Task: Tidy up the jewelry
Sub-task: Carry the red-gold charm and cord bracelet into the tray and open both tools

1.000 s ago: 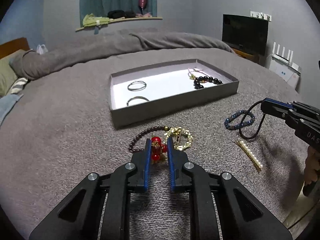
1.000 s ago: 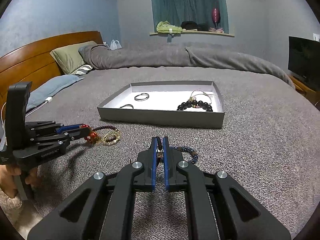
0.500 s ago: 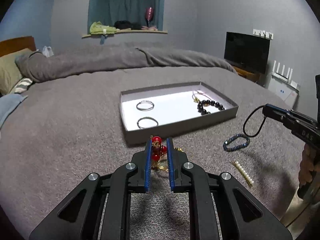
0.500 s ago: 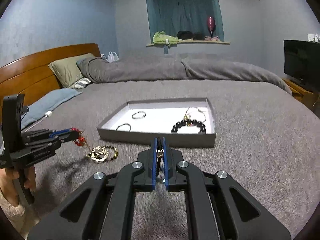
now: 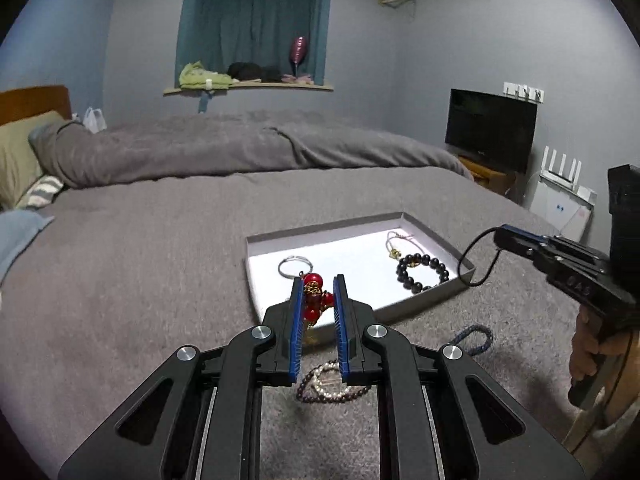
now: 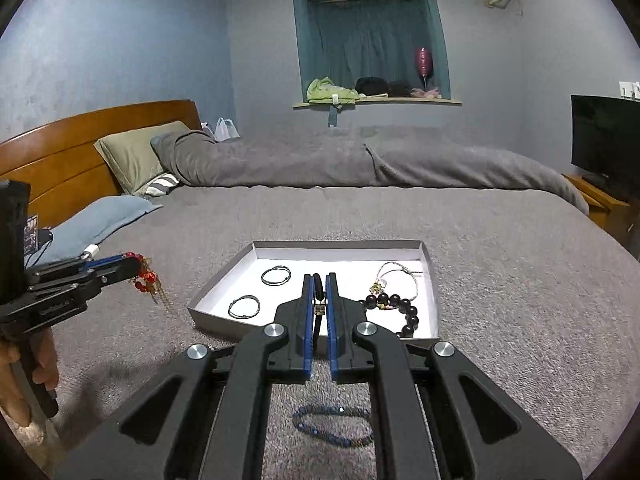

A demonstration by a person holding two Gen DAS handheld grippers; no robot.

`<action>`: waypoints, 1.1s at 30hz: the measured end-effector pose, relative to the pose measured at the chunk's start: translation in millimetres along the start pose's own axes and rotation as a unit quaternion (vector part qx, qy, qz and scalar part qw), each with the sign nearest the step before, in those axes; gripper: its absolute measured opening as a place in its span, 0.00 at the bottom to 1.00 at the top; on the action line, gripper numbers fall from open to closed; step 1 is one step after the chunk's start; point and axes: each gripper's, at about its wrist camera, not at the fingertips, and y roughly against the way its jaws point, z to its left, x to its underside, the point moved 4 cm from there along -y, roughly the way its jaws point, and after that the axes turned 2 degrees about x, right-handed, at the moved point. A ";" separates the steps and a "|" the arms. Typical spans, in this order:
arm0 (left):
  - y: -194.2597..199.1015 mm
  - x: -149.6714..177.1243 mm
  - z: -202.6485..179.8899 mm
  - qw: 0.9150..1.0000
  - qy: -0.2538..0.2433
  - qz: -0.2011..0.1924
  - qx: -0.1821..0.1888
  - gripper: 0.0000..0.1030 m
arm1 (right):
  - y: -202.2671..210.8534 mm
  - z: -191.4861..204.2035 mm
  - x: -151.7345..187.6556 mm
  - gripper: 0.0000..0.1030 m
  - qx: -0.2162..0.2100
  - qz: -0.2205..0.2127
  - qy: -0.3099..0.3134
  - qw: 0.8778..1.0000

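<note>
While both tongs carry jewelry toward the tray [image 5: 436,298]:
Left tongs [image 5: 317,300] pinch the red bead charm [image 5: 314,298]; right tongs [image 6: 319,300] clamp a black cord bracelet [image 6: 318,286]; lowering and releasing looks next.

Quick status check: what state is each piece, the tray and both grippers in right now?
Left gripper: shut on red bead charm, lifted.
Right gripper: shut on black cord, lifted.
Tray: open, on bed, holding two thin bangles, black bead bracelet.
Blue bracelet: lying on bed.
Pearl strand: lying on bed.
</note>
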 end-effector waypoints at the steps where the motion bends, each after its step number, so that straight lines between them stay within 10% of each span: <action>1: -2.7 -1.9 -1.4 1.000 -0.004 0.002 0.000 0.15 | -1.3 -0.4 0.0 0.06 0.000 0.001 0.000 1.000; 33: -98.5 -41.6 -5.3 0.999 0.017 0.029 -0.012 0.15 | -52.0 -35.8 -17.0 0.06 0.012 0.018 -0.003 1.000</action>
